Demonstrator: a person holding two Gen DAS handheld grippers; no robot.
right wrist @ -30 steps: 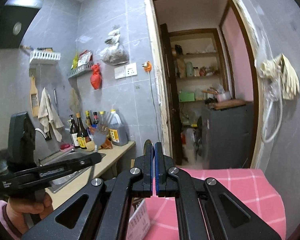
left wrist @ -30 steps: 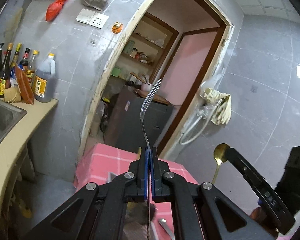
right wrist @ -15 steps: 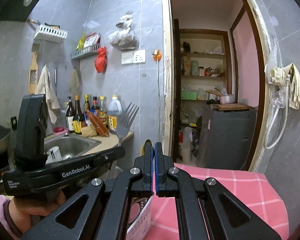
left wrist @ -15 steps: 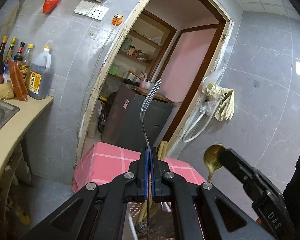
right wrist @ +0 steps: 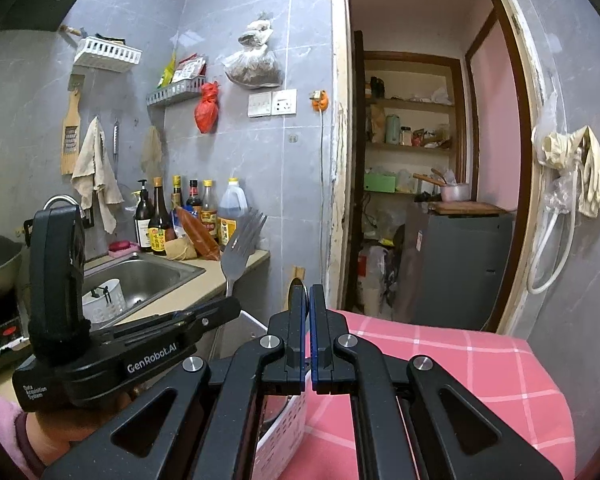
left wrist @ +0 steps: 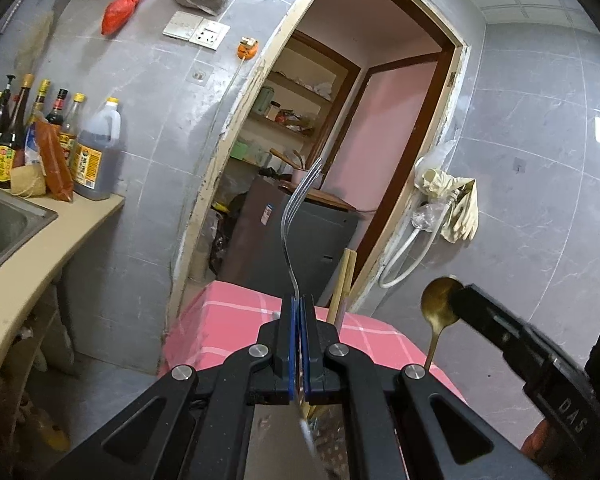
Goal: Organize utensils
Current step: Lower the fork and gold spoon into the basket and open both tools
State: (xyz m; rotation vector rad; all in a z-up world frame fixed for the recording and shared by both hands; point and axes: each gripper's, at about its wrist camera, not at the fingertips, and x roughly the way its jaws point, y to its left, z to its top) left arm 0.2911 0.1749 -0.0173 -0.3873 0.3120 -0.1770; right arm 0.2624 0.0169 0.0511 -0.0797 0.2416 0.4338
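Note:
My left gripper (left wrist: 299, 304) is shut on a silver fork (left wrist: 296, 216) that stands upright, tines up; the fork also shows in the right wrist view (right wrist: 240, 244). My right gripper (right wrist: 309, 292) is shut on a gold spoon (left wrist: 438, 312), bowl up; only the bowl's edge (right wrist: 296, 285) shows between its fingers. Both are held above a white perforated utensil basket (right wrist: 288, 428) on the table with the pink checked cloth (right wrist: 440, 364). Wooden chopsticks (left wrist: 342, 284) stick up from the basket behind my left gripper.
A counter with a steel sink (right wrist: 140, 280) and several sauce bottles (right wrist: 180, 216) runs along the left. A doorway (right wrist: 420, 160) with a dark cabinet (right wrist: 460, 264) lies behind the table. Gloves and a hose (right wrist: 572, 176) hang on the right wall.
Both grippers have tilted down and come closer to the table and to each other. The fork and spoon stay gripped. The basket has come into view under them.

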